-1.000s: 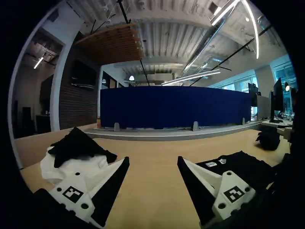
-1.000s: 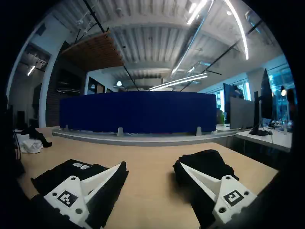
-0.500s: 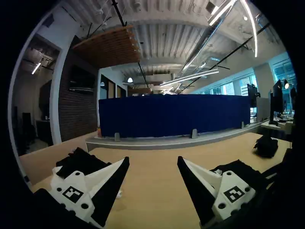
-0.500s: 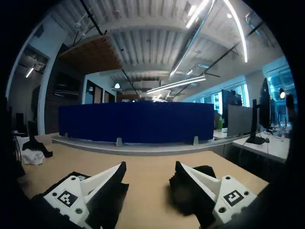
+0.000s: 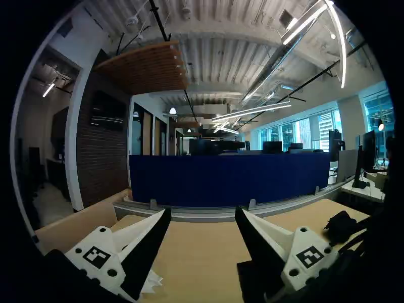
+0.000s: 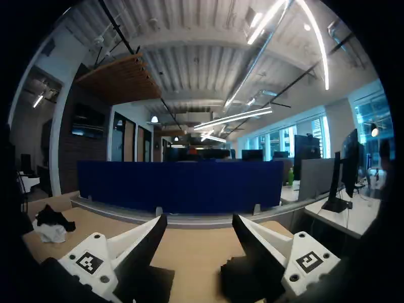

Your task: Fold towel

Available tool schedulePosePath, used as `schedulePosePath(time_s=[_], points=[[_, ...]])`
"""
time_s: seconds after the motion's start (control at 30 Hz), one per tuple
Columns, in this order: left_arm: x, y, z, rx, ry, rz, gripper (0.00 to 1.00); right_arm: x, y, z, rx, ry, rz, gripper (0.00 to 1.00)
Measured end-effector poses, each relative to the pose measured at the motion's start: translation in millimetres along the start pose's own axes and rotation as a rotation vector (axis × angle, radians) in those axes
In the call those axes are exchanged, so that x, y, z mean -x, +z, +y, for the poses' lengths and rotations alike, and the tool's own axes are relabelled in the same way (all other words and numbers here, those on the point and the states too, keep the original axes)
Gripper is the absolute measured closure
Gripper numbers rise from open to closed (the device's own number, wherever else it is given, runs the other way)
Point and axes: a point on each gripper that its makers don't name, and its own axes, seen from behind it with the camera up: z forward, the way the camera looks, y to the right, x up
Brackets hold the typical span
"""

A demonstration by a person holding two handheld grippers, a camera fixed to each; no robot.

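Both grippers hover open above a light wooden table (image 5: 202,252). My left gripper (image 5: 202,209) has nothing between its fingers; a corner of white cloth (image 5: 152,283) peeks out below its left finger and a flat black towel (image 5: 250,275) lies under its right finger. A crumpled black bundle (image 5: 341,226) sits farther right. My right gripper (image 6: 199,217) is also open with nothing in it, with the flat black towel (image 6: 161,283) under its left finger and the black bundle (image 6: 237,275) under its right finger.
A blue divider panel (image 5: 222,179) runs along the table's far edge, also the blue divider (image 6: 182,187). A white and black cloth pile (image 6: 50,226) lies at the far left. Desks with a monitor (image 6: 348,166) stand to the right.
Both views have tilted upward over the last second. The cloths and the table have slid down in view, and more of the ceiling and the office behind the divider shows. Both grippers stay open.
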Motion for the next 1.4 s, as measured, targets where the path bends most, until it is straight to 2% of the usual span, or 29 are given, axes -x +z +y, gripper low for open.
schedulePosePath(time_s=[0.2, 0.37, 0.6, 0.77, 0.9, 1.0, 1.17, 1.4], points=[[-16.8, 2.3, 5.5, 0.017, 0.009, -0.016, 0.06, -17.3, 4.7, 0.0, -0.013, -0.002, -0.013, 0.0], [-15.3, 0.8, 21.7, 0.088, 0.037, -0.067, 0.06, -18.4, 6.3, -10.4, -0.058, -0.032, -0.05, 0.0], [-0.5, -5.4, 48.9, 0.253, 0.104, -0.173, 0.06, -6.5, -0.1, -33.6, -0.192, -0.098, -0.157, 0.0], [16.3, -17.7, 81.8, 0.423, 0.153, -0.264, 0.06, 17.9, -15.6, -63.1, -0.359, -0.163, -0.305, 0.0], [27.8, -26.0, 100.2, 0.516, 0.174, -0.32, 0.06, 38.0, -30.8, -80.8, -0.476, -0.214, -0.421, 0.0], [32.9, -28.0, 107.8, 0.549, 0.183, -0.335, 0.06, 44.4, -34.8, -87.3, -0.518, -0.231, -0.456, 0.0], [44.8, -29.8, 114.8, 0.576, 0.204, -0.349, 0.06, 50.0, -34.9, -93.1, -0.541, -0.228, -0.464, 0.0], [83.8, -36.5, 120.5, 0.601, 0.223, -0.396, 0.06, 81.7, -40.1, -95.4, -0.559, -0.236, -0.5, 0.0]])
